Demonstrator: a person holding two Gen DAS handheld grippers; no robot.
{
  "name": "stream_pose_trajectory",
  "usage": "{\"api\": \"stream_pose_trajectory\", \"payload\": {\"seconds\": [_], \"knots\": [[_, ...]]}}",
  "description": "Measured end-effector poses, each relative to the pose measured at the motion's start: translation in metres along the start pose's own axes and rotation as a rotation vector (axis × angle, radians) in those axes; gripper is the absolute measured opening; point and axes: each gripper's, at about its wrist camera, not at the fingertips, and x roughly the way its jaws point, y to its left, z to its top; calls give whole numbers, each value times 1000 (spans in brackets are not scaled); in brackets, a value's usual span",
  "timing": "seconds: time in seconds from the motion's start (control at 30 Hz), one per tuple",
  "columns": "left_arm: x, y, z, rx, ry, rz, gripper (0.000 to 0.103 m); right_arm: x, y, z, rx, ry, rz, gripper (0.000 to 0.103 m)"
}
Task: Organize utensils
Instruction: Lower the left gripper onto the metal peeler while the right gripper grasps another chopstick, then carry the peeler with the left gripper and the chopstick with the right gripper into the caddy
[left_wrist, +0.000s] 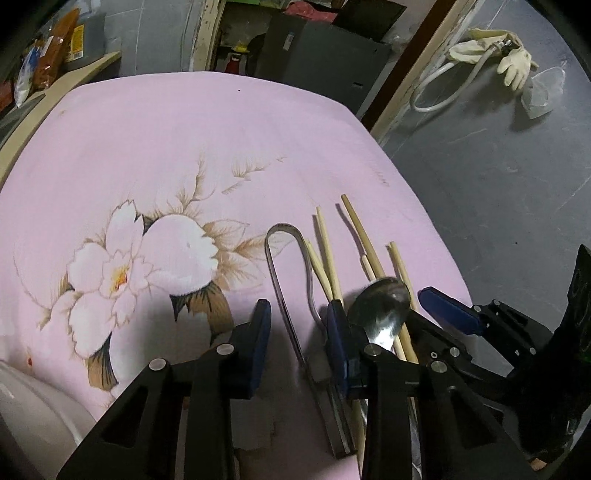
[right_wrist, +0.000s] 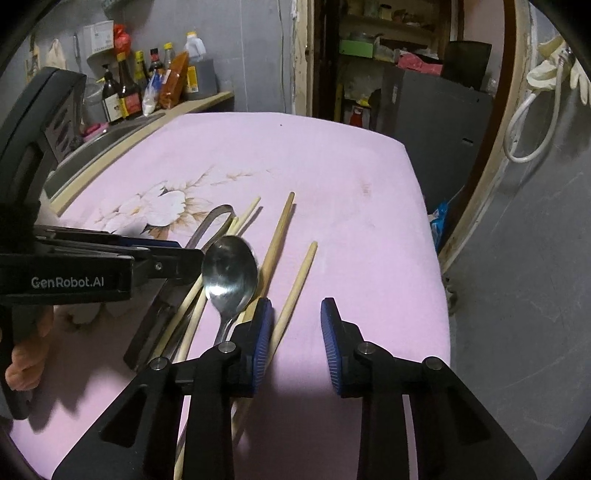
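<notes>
progress: early, nothing sorted | shiny metal spoon (right_wrist: 229, 273), pale wooden chopsticks (right_wrist: 295, 288), bent steel tongs (left_wrist: 286, 280) jumbled on pink floral-cloth worktop (right_wrist: 351, 206) | left gripper (left_wrist: 301, 325) fingers wide, empty, straddling tongs | right gripper (right_wrist: 296, 336) fingers wide, empty

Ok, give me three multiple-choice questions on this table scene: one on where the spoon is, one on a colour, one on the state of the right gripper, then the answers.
1. Where does the spoon lie?
A. on the chopsticks
B. in a bowl
C. on the floor

2. What colour is the tablecloth?
A. green
B. pink
C. white

3. How is the right gripper?
A. shut on the spoon
B. shut on the tongs
C. open

Answers: 1 A, its bowl rests across the sticks. 2 B, pink with a flower print. 3 C, its fingers stand apart with nothing between them.
</notes>
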Motion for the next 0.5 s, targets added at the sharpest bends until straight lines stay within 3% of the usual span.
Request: {"api": "stream_pose_trajectory", "payload": {"seconds": [0.1, 0.17, 0.23, 0.5], "knots": [[4, -2, 7, -18, 15, 9, 26, 3, -5, 6, 29, 25, 17, 25], [4, -2, 7, -8, 23, 34, 20, 3, -6, 6, 45, 32, 27, 24], [8, -8, 16, 0, 21, 41, 19, 2, -10, 4, 74, 37, 59, 10], [-4, -9, -7, 22, 4, 54, 15, -7, -21, 1, 229, 70, 167, 3]]}}
